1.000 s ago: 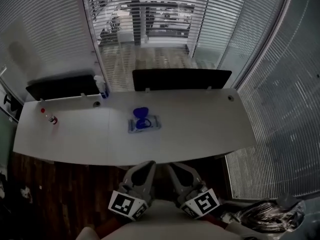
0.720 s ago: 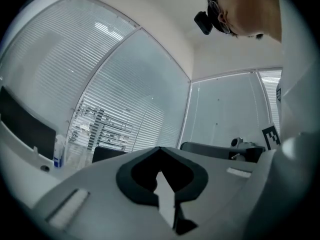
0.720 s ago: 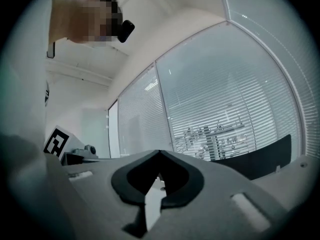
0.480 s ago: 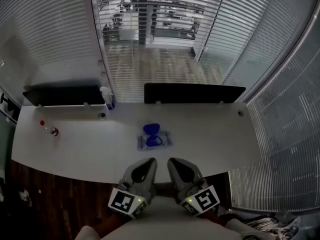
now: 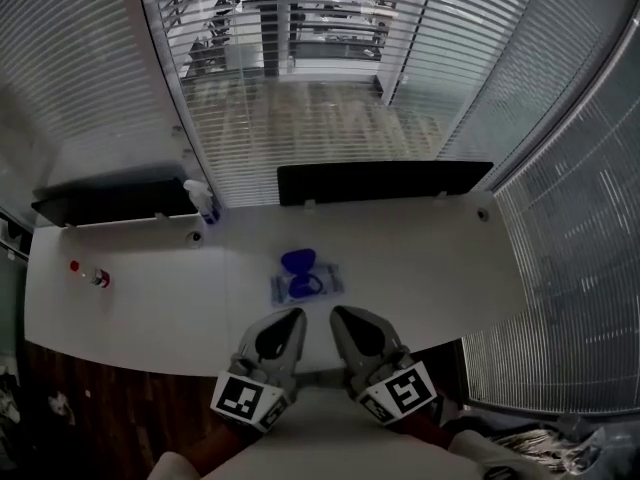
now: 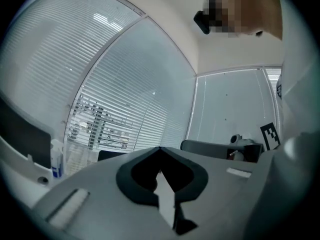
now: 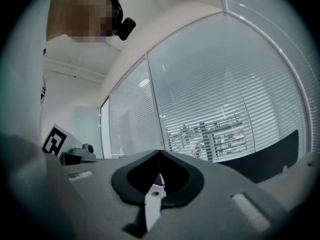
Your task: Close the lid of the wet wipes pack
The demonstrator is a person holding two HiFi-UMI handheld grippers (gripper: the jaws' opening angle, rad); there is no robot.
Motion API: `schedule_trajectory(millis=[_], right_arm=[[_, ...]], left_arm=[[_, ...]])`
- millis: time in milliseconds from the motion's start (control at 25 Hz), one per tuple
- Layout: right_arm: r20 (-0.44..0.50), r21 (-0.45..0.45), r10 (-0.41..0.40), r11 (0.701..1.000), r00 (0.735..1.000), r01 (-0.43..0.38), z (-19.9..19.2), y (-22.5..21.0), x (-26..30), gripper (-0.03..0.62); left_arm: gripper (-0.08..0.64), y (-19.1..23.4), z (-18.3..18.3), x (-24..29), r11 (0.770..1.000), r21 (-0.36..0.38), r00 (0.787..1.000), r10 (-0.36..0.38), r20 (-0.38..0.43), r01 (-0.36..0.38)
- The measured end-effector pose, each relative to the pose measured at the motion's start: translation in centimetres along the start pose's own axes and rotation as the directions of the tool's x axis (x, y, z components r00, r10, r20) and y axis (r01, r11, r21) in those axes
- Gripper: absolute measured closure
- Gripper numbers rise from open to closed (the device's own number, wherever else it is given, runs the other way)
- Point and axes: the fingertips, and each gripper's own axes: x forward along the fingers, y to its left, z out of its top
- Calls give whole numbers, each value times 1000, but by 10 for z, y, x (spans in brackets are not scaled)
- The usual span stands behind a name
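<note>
Wet wipes pack (image 5: pixel 308 285) lies flat mid-bench (image 5: pixel 140 298), its blue lid (image 5: pixel 298 260) flipped open toward the far side; any print on it is too small to read. Left claw (image 5: pixel 284 330) and right claw (image 5: pixel 352 330) are level, side by side at the near edge, apart from the pack. Both have their jaws together, holding nothing.

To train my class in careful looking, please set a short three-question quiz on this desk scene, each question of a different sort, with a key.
1. True or false: the blue lid of the wipes pack is open.
2. Which stands nearest the left end of the desk? A) spray bottle B) red-capped bottle C) wipes pack
3. Fill in: the left hand-held gripper and the right hand-held gripper each have jaws ____.
Key: 1 true; 2 B; 3 shut.
</note>
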Motion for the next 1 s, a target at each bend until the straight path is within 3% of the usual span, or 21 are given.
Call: schedule_trajectory(millis=[640, 840, 1000], right_arm=[[1, -28, 59, 998, 998, -59, 13, -43, 10, 592], [-36, -30, 71, 997, 997, -72, 18, -46, 5, 592], [-66, -47, 95, 994, 993, -98, 0, -52, 25, 592]], left_arm=[[557, -1, 0, 44, 998, 16, 998, 61, -5, -60], [557, -10, 1, 46, 998, 19, 998, 67, -22, -66], [557, 13, -20, 62, 996, 61, 996, 62, -56, -59]])
